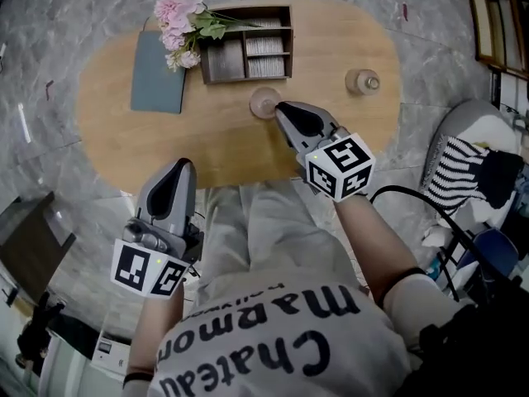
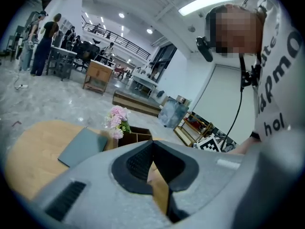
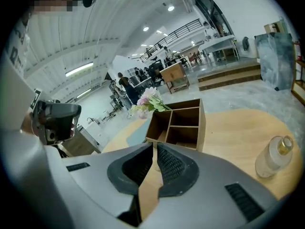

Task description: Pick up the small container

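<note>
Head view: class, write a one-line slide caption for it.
Shut right gripper beside a small round object on an oval wooden table; left gripper at its edge.

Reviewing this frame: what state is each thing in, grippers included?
Left gripper: shut, nothing between the jaws.
Right gripper: shut, empty, tips beside the small round container.
Small round container: on the table, not held.
Small jar: capped, on the table, untouched.
Wooden box: compartments open.
Flowers: lying across the box's corner.
Notebook: closed, flat.
</note>
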Motion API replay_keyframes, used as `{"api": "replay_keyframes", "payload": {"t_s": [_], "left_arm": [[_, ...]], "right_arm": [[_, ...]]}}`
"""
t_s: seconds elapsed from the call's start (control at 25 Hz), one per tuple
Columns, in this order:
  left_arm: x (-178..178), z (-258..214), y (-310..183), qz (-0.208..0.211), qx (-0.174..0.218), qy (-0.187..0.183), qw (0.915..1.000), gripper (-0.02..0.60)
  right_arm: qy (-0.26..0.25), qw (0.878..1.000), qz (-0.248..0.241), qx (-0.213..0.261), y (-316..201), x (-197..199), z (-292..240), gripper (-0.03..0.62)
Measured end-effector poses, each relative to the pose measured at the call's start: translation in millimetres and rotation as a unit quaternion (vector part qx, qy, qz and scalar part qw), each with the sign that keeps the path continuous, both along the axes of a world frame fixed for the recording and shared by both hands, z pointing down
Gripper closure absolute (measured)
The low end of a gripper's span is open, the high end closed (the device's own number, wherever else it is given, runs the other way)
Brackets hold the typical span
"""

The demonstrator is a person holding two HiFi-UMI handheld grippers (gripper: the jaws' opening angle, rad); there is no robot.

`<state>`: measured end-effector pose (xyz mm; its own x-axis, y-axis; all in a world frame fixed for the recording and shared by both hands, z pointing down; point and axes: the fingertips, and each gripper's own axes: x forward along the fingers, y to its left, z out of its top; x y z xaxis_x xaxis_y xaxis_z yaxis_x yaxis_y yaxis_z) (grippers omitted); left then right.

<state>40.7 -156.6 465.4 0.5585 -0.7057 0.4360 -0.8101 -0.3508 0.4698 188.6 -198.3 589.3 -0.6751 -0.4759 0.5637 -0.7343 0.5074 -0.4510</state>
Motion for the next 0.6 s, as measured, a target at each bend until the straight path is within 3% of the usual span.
{"api": "replay_keyframes", "payload": {"t_s": [0.24, 0.28, 0.36, 0.44, 0.6], "left_arm": [[-17.0, 20.4, 10.6, -0.037, -0.027, -0.013, 0.9988, 0.568], [-19.9, 22.2, 11.8, -0.044, -0.031, -0.015, 0.9985, 0.568], [-24.4, 21.5, 15.2, -0.058, -0.036, -0.019, 0.9975, 0.568], [-28.3, 18.9, 18.8, -0.07, -0.04, -0.024, 0.9964, 0.568], [-30.9, 17.4, 26.4, -0.082, -0.053, -0.027, 0.9948, 0.568]], "right_arm": [[-0.017, 1.0, -0.011, -0.005, -2.4, -6.4, 26.9, 0.571], [-0.021, 1.0, -0.011, -0.009, -3.0, -7.2, 29.9, 0.547], [-0.031, 0.999, -0.016, -0.021, -2.0, -9.7, 33.3, 0.387], [-0.025, 0.999, -0.024, -0.021, -1.8, -12.5, 37.2, 0.374], [0.044, 0.997, -0.067, 0.004, 1.4, -18.1, 54.5, 0.335]]}}
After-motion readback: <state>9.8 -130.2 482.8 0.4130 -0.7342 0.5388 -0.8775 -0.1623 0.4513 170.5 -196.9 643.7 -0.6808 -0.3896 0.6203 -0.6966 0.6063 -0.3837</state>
